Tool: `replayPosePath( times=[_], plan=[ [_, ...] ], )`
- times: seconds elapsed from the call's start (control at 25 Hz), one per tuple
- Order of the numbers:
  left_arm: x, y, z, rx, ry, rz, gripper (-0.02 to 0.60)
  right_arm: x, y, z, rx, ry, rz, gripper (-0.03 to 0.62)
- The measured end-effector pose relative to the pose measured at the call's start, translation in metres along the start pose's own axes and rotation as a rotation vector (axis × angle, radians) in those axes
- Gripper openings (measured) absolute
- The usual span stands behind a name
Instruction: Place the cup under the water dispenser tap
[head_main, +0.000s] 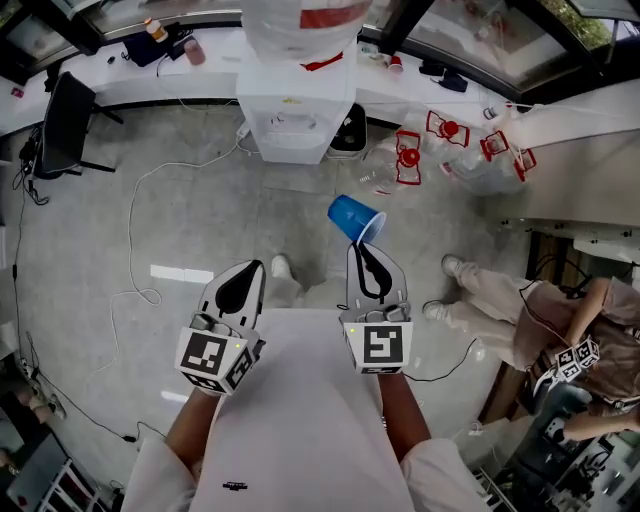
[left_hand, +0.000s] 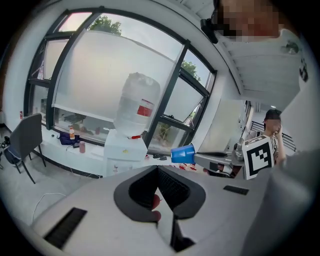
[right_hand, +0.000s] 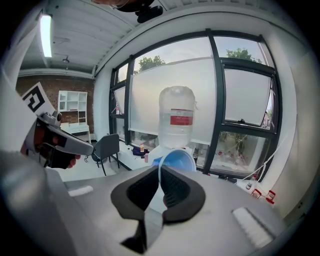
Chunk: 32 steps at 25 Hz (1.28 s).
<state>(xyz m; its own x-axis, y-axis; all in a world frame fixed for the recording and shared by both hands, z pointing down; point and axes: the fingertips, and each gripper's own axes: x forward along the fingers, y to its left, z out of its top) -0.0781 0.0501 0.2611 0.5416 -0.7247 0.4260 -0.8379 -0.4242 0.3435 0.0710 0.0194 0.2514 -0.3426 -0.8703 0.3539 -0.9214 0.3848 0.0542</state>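
The right tongs (head_main: 363, 246) pinch the cup (head_main: 352, 216) by its rim, one pad inside and one outside. It juts forward, tipped on its side with the mouth facing the holder. I'd say that grip leaves the base free for setting down. The dispenser (head_main: 294, 112) stands well ahead across the floor. The left tongs (head_main: 254, 266) are pressed together on nothing, held alongside.

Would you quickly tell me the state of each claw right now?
Left claw: closed, holding nothing.
Right claw: closed on the rim of the blue cup.
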Motion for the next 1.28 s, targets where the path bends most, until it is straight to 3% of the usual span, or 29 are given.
replayPosePath(
  times=[0.16,0.36,0.76,1.28],
  plan=[
    [0.015,0.021,0.006,-0.017,0.009,0.025,0.006,0.028,-0.005,0.0,-0.005,0.02,0.018,0.023],
    [0.03,0.027,-0.013,-0.063,0.055,0.06,0.006,0.046,-0.015,-0.028,-0.029,0.099,0.063,0.023],
    [0.057,0.047,-0.02,-0.1,0.066,0.099,0.006,0.101,-0.02,-0.038,-0.034,0.094,0.111,0.023],
    [0.107,0.063,-0.06,-0.114,0.1,0.11,0.006,0.158,-0.033,-0.105,-0.078,0.148,0.117,0.023]
  ],
)
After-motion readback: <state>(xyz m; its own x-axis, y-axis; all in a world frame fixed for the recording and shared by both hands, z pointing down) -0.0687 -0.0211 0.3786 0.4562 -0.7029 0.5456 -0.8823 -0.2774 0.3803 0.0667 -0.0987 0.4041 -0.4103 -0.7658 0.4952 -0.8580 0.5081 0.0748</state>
